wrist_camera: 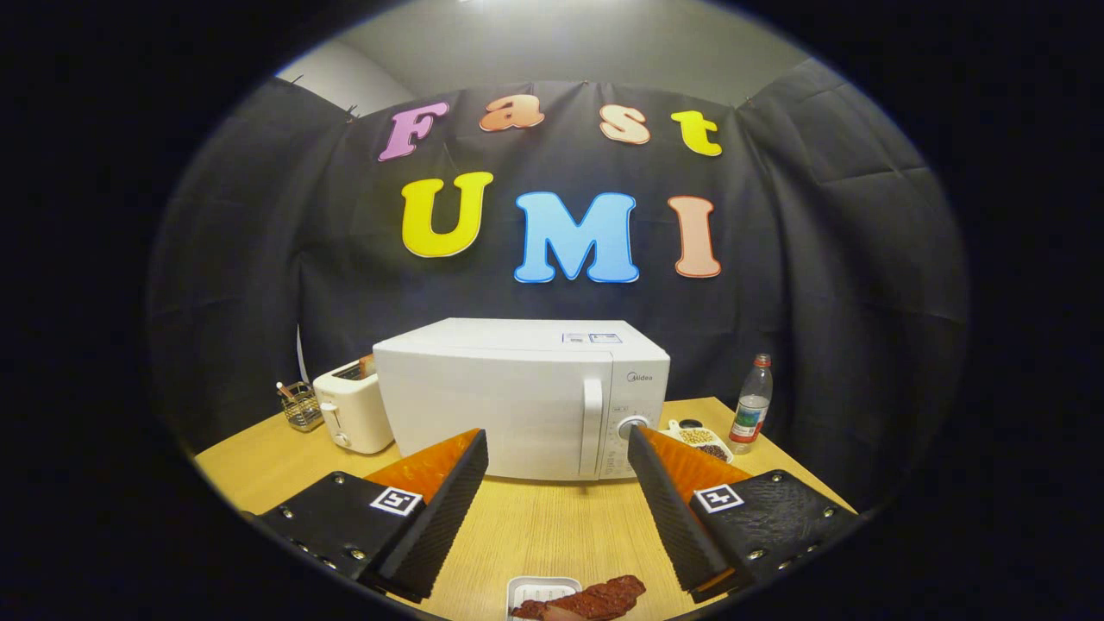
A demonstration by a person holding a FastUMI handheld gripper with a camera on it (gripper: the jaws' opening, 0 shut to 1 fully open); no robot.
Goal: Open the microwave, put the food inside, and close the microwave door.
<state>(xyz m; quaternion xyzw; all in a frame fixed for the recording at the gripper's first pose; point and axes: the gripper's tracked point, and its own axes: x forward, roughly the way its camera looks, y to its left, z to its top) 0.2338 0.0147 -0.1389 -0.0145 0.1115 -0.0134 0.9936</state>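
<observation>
Tool [557,448] released, fingers spread wide, nothing between them, hovering over the wooden tabletop [543,526]. White microwave [526,397] at frame centre, beyond the fingertips, door closed. Food [595,598], a reddish-brown strip, lies on a small white tray [535,590] at bottom centre, between the fingers. White toaster [352,414] just left of the microwave, wire holder [301,405] further left. Right of the microwave: small dish [700,438], contents unclear, possibly beans, and a plastic bottle [753,405].

Microwave [526,401] mid-table [552,526]; toaster [352,416] left, bottle [752,404] right; food tray [552,597] before it, between spread tongs [558,448].
</observation>
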